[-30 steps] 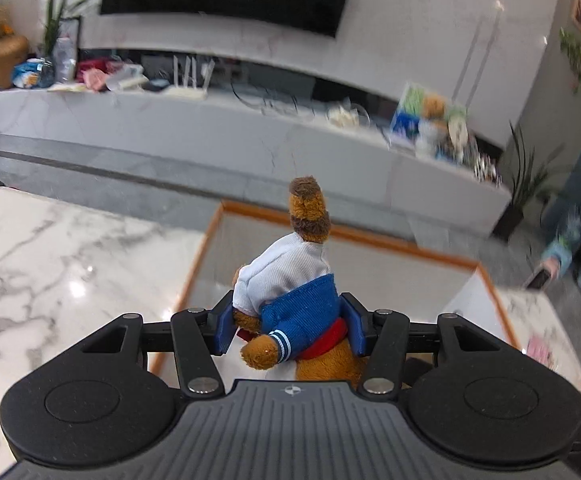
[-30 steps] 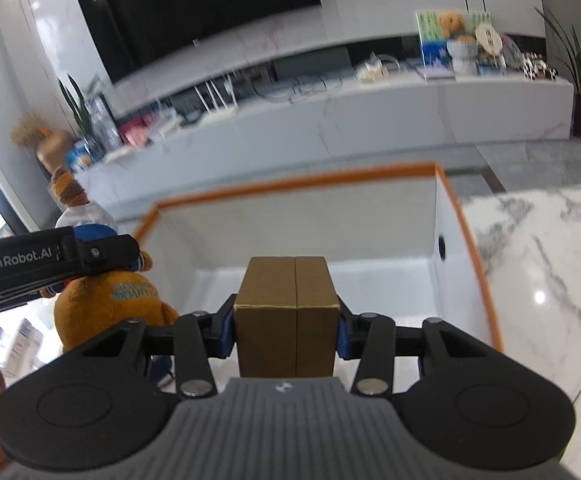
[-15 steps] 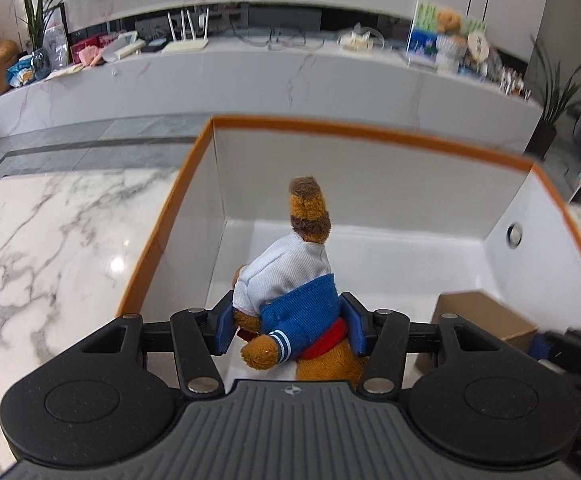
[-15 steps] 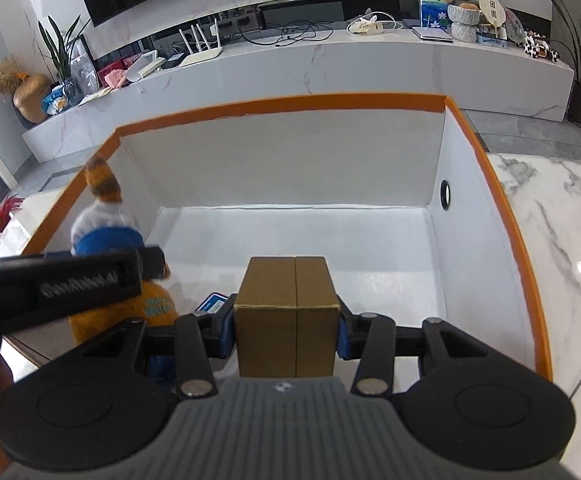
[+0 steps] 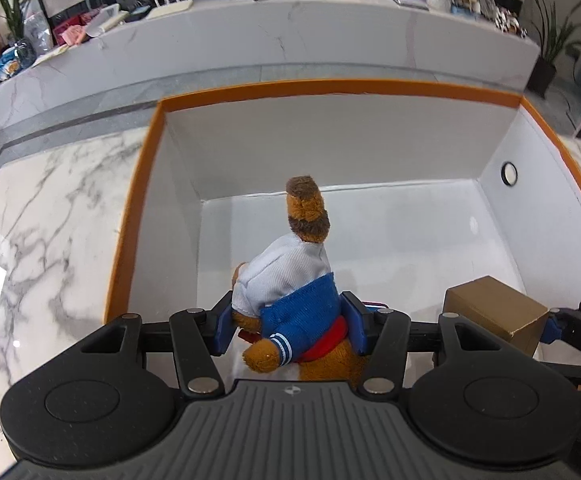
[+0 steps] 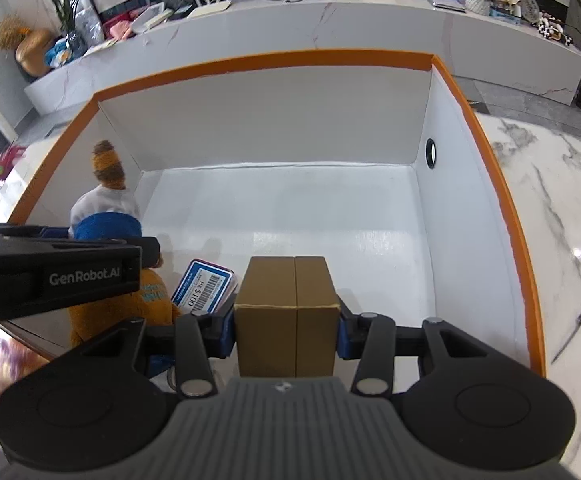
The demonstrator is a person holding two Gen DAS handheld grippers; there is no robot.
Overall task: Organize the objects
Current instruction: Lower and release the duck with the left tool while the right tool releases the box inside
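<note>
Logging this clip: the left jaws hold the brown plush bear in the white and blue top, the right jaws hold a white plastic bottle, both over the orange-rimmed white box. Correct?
Not quite. The right gripper is shut on a brown cardboard box, not a bottle, as the right wrist view shows. The left gripper does hold the brown plush bear in the white and blue top, both over the orange-rimmed white box.

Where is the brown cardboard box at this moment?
The cardboard box is clamped in the right gripper, over the near part of the orange-rimmed bin, right of the plush toy.
</note>
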